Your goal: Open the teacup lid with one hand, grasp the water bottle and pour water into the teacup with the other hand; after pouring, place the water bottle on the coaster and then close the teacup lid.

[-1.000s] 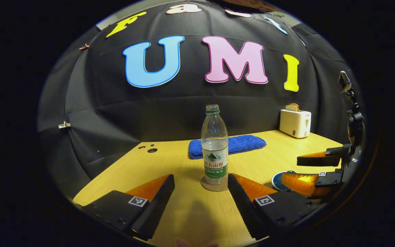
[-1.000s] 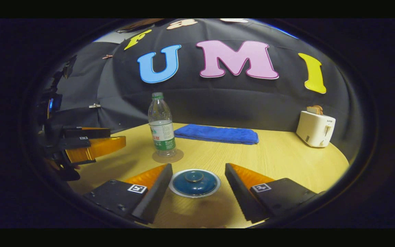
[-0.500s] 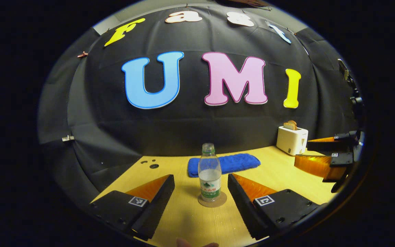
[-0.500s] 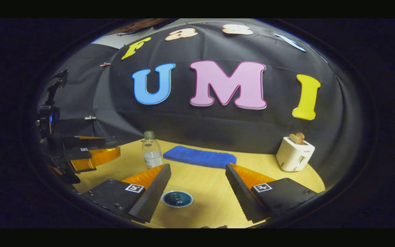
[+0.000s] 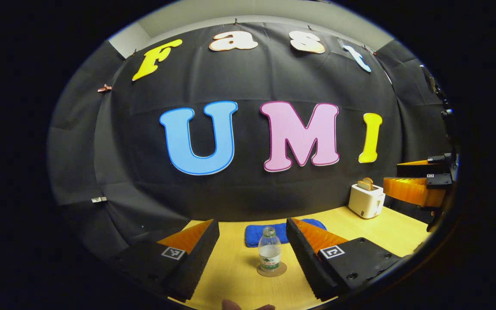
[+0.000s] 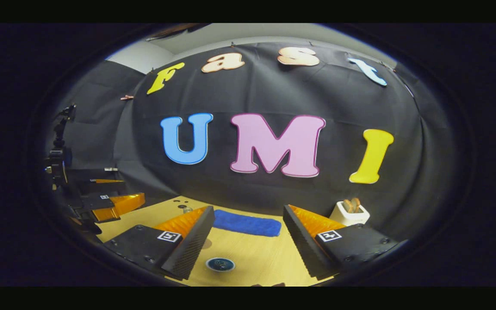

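Observation:
A clear water bottle [image 5: 269, 252] with a green label stands upright on a round brown coaster [image 5: 271, 271] on the wooden table [image 5: 230, 275]. My left gripper [image 5: 252, 224] hangs open and empty, high above and well back from the bottle. The teacup with its blue lid [image 6: 220, 264] on sits small on the table, far below my right gripper [image 6: 248, 211], which is open and holds nothing. The bottle's cap [image 6: 186, 209] peeks out behind the right gripper's left finger. Each gripper shows at the edge of the other's view: the right gripper [image 5: 416, 183], the left gripper [image 6: 110, 202].
A folded blue towel [image 5: 252, 233] [image 6: 246, 224] lies behind the bottle near the black cloth wall. A white toaster [image 5: 366, 200] [image 6: 350, 212] with bread in it stands at the table's back right. Small holes [image 6: 181, 206] mark the table's far left corner.
Both grippers have risen and drawn back from the table, still open. The bottle and the lidded teacup look much smaller and lower in the views; neither has moved.

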A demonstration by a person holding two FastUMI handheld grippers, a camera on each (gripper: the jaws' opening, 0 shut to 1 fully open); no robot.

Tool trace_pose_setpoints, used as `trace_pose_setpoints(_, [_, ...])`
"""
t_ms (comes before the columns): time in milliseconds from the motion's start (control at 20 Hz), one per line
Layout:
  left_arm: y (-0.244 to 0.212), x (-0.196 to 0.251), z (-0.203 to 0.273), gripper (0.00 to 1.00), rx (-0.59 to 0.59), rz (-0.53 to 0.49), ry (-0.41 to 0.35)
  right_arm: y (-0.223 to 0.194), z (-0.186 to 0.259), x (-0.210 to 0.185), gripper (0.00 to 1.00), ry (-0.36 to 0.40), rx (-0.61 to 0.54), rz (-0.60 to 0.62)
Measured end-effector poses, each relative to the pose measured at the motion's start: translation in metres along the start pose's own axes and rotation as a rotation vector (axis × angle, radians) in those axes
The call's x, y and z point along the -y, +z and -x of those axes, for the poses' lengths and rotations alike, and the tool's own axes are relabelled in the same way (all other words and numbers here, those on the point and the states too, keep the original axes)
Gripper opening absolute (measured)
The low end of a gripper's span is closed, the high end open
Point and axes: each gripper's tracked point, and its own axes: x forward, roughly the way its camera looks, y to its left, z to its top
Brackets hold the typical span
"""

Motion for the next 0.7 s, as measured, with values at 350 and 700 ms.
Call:
trace_pose_setpoints(350, [0.025,-0.021,0.018,0.98,0.025,0.017,0.029,0.034,0.028,0.003,0.98,-0.025,0.037,-0.002])
trace_pose_setpoints(700, [0.032,-0.024,0.022,0.98,0.048,0.003,0.027,0.040,0.040,0.005,0.98,-0.042,0.052,0.013])
